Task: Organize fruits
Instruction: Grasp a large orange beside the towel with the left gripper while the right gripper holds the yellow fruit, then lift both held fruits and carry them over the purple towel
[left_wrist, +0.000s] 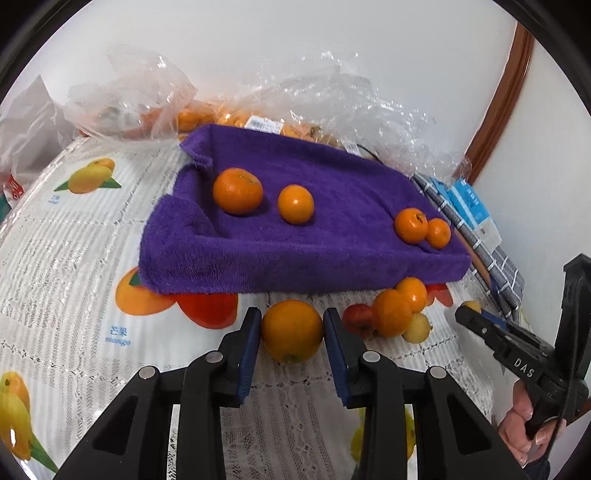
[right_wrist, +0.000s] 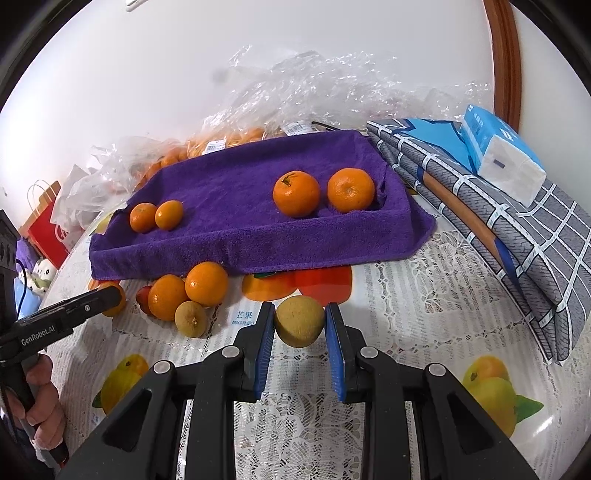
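My left gripper (left_wrist: 292, 332) clasps a large orange (left_wrist: 291, 330) just before the purple towel-lined tray (left_wrist: 332, 254); I should lift it clear of the rim. My right gripper (right_wrist: 300, 325) pinches a yellowish-brown fruit (right_wrist: 300, 322), so gentle pressure there.

Four oranges (left_wrist: 238, 191) lie on the towel-covered tray (left_wrist: 295, 258); loose fruit (left_wrist: 393, 312) lies before it.

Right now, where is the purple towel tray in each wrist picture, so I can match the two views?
Left wrist: the purple towel tray fills the centre, above the left gripper, whose jaws hold an orange.
Right wrist: it sits centre-left, above the right gripper.
Shared landmark: the crumpled clear plastic bags behind it.
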